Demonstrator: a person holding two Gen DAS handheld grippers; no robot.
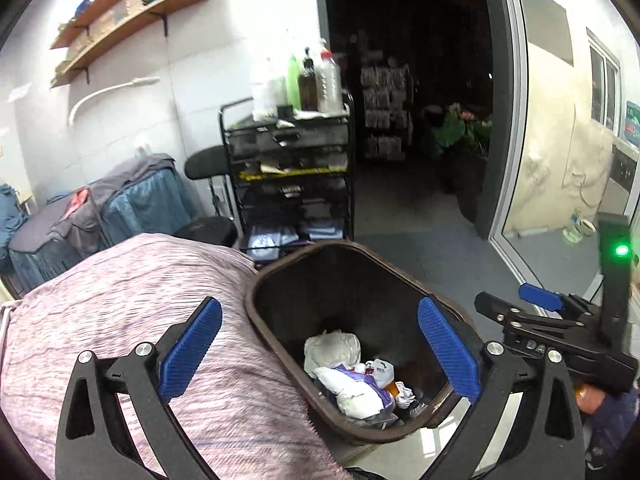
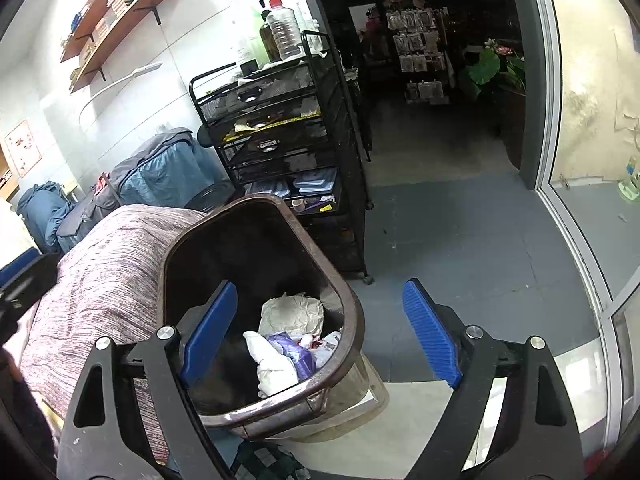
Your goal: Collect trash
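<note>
**Both grippers wide open over the bin**

Left wrist view: The left gripper [image 1: 320, 350] is wide open and holds nothing. The brown bin [image 1: 256, 280] sits below it, beside a pink blanket [image 1: 120, 300]. Trash [image 1: 352, 376] lies at the bottom of the bin: crumpled paper, white bags and a purple wrapper. The right gripper [image 1: 516, 306] shows at the right edge. Behind the bin stands a black cart [image 1: 292, 176] with bottles on top.

Right wrist view: The right gripper [image 2: 320, 336] is also wide open and empty. Its left finger is over the bin [image 2: 352, 300], and its right finger is over the grey floor [image 2: 460, 240]. The trash [image 2: 288, 336] is inside the bin. The blanket [image 2: 100, 280] is left of the bin.
</note>
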